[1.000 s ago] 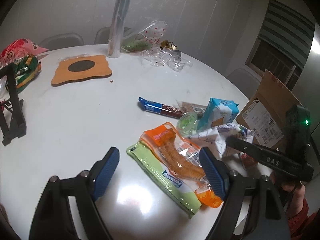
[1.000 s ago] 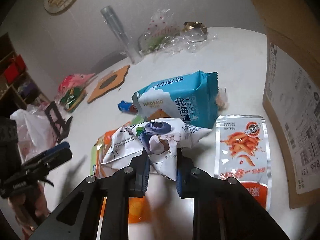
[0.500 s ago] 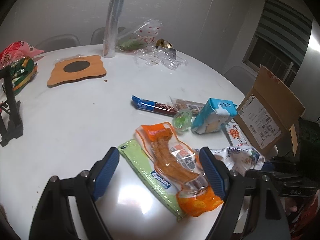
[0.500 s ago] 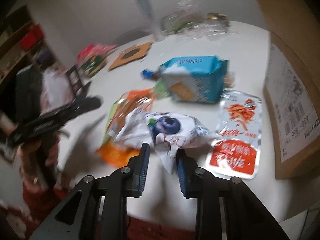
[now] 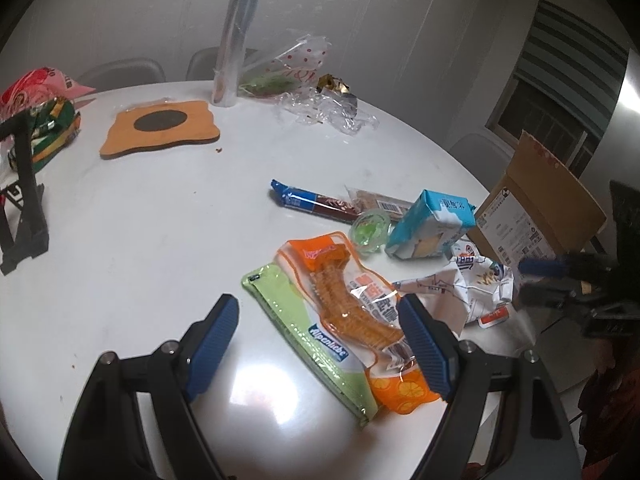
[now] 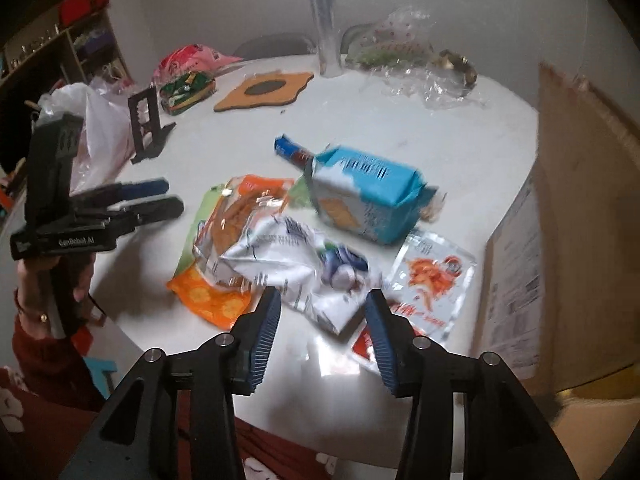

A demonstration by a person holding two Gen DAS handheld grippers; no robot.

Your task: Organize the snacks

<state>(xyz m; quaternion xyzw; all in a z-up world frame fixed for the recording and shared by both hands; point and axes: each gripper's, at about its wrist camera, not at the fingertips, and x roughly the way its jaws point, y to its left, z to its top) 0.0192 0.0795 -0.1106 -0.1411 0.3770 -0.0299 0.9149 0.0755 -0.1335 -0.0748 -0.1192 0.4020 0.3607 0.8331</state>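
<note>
The crumpled white blueberry bag [image 6: 296, 268] [image 5: 468, 288] lies on the white table [image 5: 160, 240], partly over an orange snack pack [image 5: 352, 312] and a silver-red sachet [image 6: 432, 284]. My right gripper [image 6: 322, 304] [image 5: 522, 282] hovers just above the bag's near corner; its jaws are opening and the pads no longer press on it. My left gripper [image 5: 320, 320] [image 6: 172, 196] stands open over the orange pack and a green Alpenliebe pack [image 5: 304, 320], touching neither. Behind lie a blue biscuit pack [image 6: 360, 200], a blue chocolate bar [image 5: 312, 202] and a green jelly cup [image 5: 370, 232].
An open cardboard box [image 6: 560, 220] stands at the table's right edge. A cork trivet [image 5: 160, 128], a cellophane roll [image 5: 234, 36] and clear wrappers [image 5: 328, 108] sit at the back. A black stand [image 5: 22, 184] and snack bags [image 5: 40, 112] are at the left.
The right gripper carried the white bag toward the near table edge, rolled and rose, and its jaws spread, letting the bag go. The left gripper kept still and open.
</note>
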